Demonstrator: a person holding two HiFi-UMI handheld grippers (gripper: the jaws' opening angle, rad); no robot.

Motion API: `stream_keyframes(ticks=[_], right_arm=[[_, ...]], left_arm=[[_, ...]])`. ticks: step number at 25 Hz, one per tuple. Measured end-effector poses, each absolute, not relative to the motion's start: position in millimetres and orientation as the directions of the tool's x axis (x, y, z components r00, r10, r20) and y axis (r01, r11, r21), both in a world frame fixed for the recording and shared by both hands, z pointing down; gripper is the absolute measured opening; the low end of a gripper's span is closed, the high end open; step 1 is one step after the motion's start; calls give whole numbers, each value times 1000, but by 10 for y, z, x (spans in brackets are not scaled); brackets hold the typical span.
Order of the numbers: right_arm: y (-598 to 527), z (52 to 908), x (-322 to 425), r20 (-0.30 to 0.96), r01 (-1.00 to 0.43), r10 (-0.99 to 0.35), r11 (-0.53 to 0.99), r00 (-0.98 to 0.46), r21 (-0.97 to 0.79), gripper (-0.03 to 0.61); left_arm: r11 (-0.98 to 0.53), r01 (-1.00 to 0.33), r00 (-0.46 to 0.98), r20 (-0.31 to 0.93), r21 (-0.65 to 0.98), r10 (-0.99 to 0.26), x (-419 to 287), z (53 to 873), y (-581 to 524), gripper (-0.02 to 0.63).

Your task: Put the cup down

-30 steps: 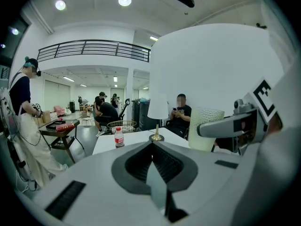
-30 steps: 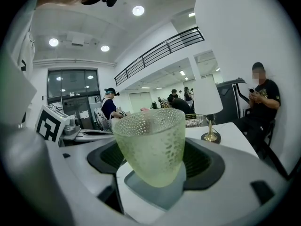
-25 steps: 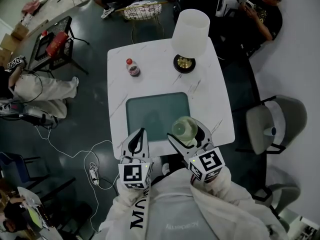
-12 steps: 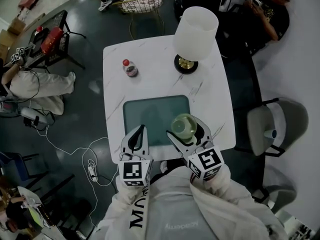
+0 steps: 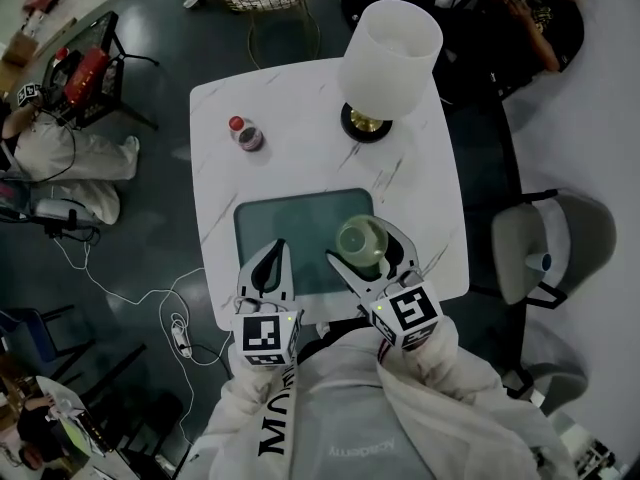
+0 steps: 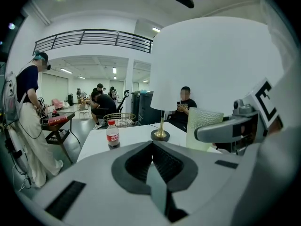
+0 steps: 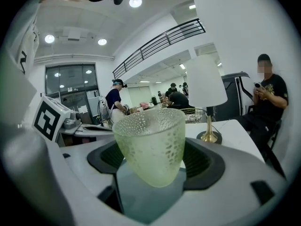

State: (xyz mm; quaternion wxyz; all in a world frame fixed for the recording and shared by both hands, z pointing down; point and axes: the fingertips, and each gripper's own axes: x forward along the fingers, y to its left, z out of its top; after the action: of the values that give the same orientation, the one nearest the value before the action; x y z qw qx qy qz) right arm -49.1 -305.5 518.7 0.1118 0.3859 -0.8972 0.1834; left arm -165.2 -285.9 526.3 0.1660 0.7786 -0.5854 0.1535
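Cup, clamped in right tongs (over mat)

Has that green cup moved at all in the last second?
Yes, slightly: the cup has edged farther over the green mat, toward the lamp.

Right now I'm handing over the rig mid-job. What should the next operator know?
Right gripper: shut on the cup, which is upright over the near right part of the green mat on the table.
Left gripper: shut, empty, over the mat's near left part.
Done: cup is gripped and over the mat.
Left: lower it onto the mat, open the jaws, back off.
The lamp and bottle stand at the far side, likely out of the way.
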Motion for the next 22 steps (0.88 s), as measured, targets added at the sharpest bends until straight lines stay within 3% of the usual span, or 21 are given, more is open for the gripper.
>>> stream_keyframes(ticks=[22], right_arm=[[-3325,5718,-599,370,-729,-641,659,-672,-182,380]], left_arm=[[-274,-960,269,467,58,-843,-1588,5695,-3142,11]])
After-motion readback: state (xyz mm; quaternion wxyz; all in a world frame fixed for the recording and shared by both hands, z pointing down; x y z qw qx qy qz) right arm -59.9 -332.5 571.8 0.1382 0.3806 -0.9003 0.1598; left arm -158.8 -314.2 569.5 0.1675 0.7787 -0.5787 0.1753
